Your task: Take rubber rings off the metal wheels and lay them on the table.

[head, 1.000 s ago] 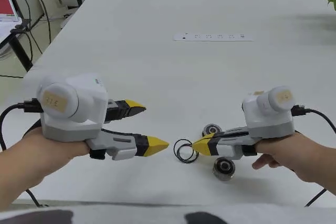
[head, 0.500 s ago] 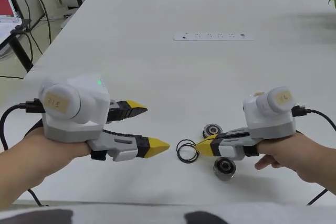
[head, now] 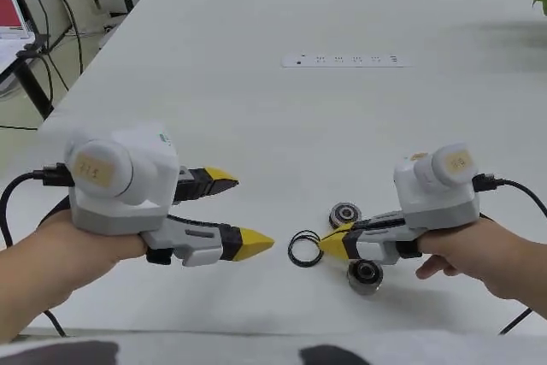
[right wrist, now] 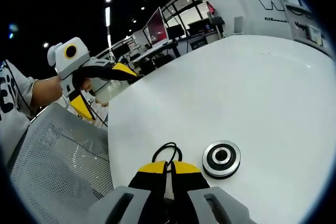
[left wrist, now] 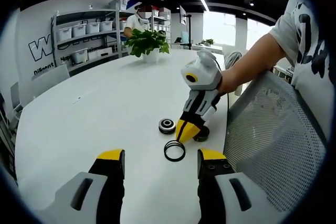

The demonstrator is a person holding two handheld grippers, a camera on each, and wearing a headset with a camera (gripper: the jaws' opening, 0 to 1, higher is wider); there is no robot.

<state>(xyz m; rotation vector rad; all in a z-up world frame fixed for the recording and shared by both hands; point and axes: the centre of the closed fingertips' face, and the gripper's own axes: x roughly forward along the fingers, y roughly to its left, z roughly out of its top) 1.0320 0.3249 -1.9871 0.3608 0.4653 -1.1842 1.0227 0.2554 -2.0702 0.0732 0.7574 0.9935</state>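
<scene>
L gripper [head: 240,211] hangs w/ jaws wide, holding nothing. Right of it, rubber rings [head: 303,248] lie flat on table [head: 299,126]. R gripper [head: 329,245] is nearer them, jaws squeezed together, tips at rings' edge; can't tell if pinching. Two metal wheels [head: 345,213] sit by R gripper, one each side.

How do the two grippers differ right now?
The left gripper has its jaws wide apart; the right gripper has them shut. The left is short of the rings; the right's tip is at them. Both are hand-held, with yellow tips.
</scene>
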